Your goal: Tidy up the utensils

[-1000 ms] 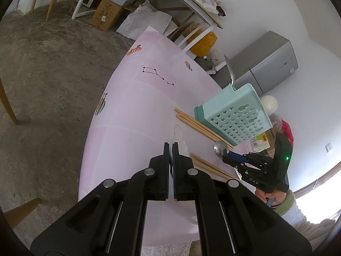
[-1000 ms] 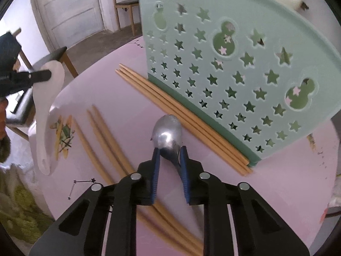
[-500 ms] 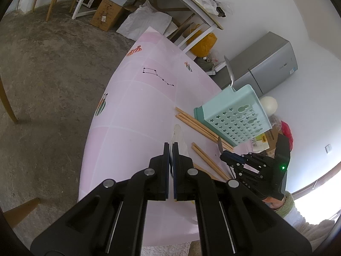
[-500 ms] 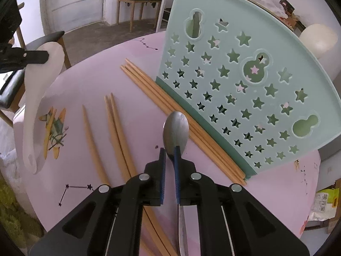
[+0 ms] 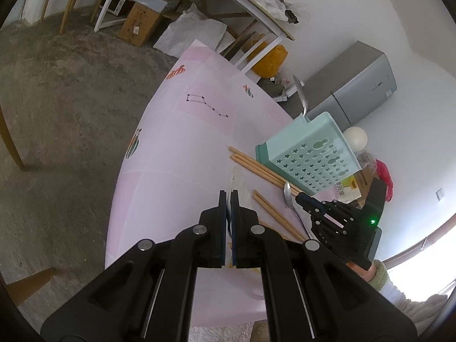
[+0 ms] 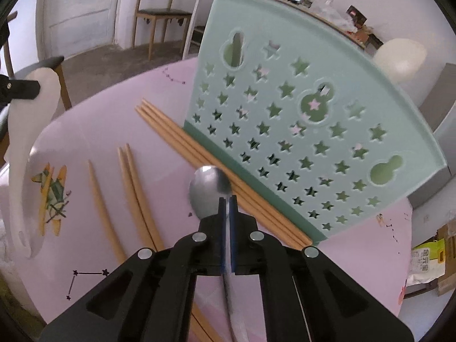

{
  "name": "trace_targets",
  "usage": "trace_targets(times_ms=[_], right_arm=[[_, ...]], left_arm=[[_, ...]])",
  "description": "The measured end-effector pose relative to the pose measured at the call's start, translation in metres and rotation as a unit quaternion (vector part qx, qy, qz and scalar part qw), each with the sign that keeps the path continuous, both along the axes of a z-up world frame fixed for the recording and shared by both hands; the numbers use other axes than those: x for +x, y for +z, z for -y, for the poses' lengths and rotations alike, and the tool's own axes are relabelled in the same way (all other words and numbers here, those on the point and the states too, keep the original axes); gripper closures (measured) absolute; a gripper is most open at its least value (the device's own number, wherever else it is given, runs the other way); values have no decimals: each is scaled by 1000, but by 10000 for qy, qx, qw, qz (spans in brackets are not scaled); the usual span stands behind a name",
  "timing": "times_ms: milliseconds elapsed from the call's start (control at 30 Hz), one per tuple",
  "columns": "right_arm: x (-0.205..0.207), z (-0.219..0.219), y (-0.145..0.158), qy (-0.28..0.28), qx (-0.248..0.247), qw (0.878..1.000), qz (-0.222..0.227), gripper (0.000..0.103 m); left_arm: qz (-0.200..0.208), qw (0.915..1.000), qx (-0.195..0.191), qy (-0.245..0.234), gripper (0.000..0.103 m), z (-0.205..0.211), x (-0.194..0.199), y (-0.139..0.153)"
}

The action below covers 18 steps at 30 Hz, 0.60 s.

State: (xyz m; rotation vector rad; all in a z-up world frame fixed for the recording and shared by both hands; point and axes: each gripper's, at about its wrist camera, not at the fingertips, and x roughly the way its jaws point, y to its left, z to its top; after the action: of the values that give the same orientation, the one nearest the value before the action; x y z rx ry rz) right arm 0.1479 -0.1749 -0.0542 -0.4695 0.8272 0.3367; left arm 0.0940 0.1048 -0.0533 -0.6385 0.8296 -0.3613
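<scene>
pink cloth with printed constellations and cartoon figures covers the table [image 5: 182, 148], which stands on a rough concrete floor with a grey fridge behind. on it stands a mint-green plastic caddy [image 6: 299, 119], fan-shaped, its wall pierced with star and gourd cut-outs; one metal handle already sticks up from its far compartment, so sorting looks begun but far from finished. several pale wooden chopsticks [image 6: 199, 154] lie loose, some against the caddy's base, others apart on the cloth. the right gripper [image 6: 227, 199] has just been closing and is now clamped on the thin neck of a shiny steel spoon [image 6: 209, 193], its bowl just past the tips, close over the cloth beside the caddy. the left gripper [image 5: 227, 196] is pressed together on a smooth white ceramic spoon [image 6: 25, 154], held off to the side. both spoons and all the chopsticks likely remain to be placed.
</scene>
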Motion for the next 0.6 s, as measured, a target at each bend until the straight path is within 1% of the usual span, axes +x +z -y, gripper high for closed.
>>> trace_targets(times_ms=[67,100,133,200,233,267,333,500,600], right_arm=[[-2,4,3,-18,117,9999,-36,101],[-2,8,5,-28,272,9995,-133,101],[0,10,5,-32,413,9988,-258,101],[6,20,4,-95,828,9947,-603,97],[7,25,5,-103,973,9928,-687,90],[9,30,5,-120,1149,9902,-789,75],[13,36,6,-161,1391,9862,-884,63],[30,43,-4,-265,1694,9767,-1290,62],[42,37,-10,-300,1603,9777,-1323,62]], left_arm=[[19,10000,22,1,102,1,-1,2],[24,10000,28,2,102,1,-2,2],[24,10000,34,0,102,1,-2,3],[18,10000,30,1,102,1,-2,3],[12,10000,30,0,102,1,-2,3],[10,10000,33,-3,102,1,-2,3],[8,10000,45,-12,102,2,-3,4],[1,10000,36,-17,102,2,-3,3],[-17,10000,24,-37,102,2,-2,1]])
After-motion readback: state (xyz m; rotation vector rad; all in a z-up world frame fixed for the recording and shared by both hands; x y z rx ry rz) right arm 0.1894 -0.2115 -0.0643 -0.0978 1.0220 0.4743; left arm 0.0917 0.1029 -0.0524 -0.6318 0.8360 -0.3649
